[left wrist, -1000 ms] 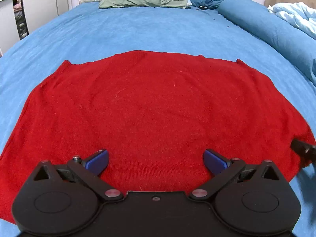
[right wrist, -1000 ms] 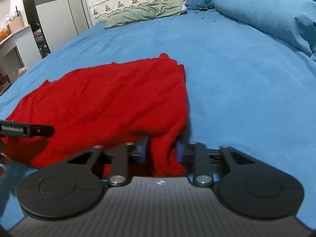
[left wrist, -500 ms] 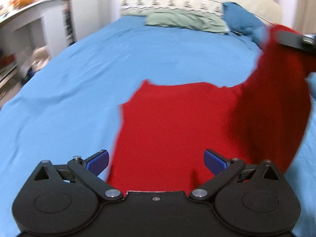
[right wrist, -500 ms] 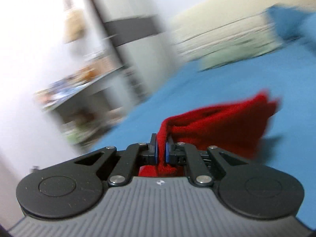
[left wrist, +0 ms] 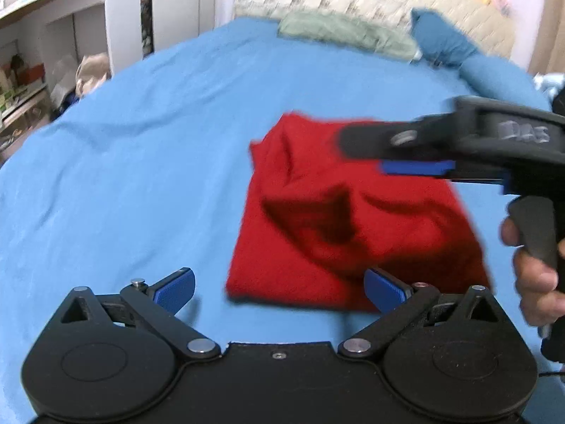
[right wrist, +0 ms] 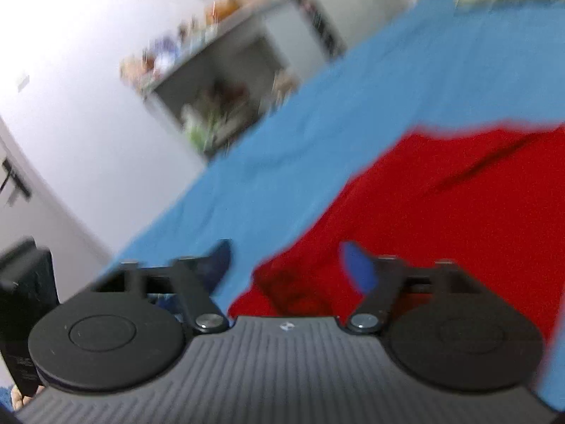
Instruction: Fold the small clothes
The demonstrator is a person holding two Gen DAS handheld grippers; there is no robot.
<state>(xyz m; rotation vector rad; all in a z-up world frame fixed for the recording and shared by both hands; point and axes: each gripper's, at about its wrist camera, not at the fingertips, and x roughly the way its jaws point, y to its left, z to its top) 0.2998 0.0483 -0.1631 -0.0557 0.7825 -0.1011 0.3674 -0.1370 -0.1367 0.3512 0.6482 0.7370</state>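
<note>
Red garment (left wrist: 339, 219) lies folded just beyond the spread left gripper (left wrist: 280, 288)

left wrist view: mounted behind the left gripper (left wrist: 279, 288), low over the blue bed sheet (left wrist: 123, 183), facing along the bed toward the quilted cream headboard (left wrist: 370, 3), level. folded red knit garment (left wrist: 339, 226) close ahead, the black right gripper (left wrist: 416, 152) crossing in from the right above it.

right wrist view: mounted behind the right gripper (right wrist: 286, 265), rolled sharply, blurred, very near the red knit garment (right wrist: 441, 212), facing across the blue sheet (right wrist: 317, 134) toward the white wall (right wrist: 70, 70) and the cluttered white shelf unit (right wrist: 219, 81) at the bedside.

shared by both: garment, sheet, shelf unit (left wrist: 42, 46) at the left edge of the left view.
</note>
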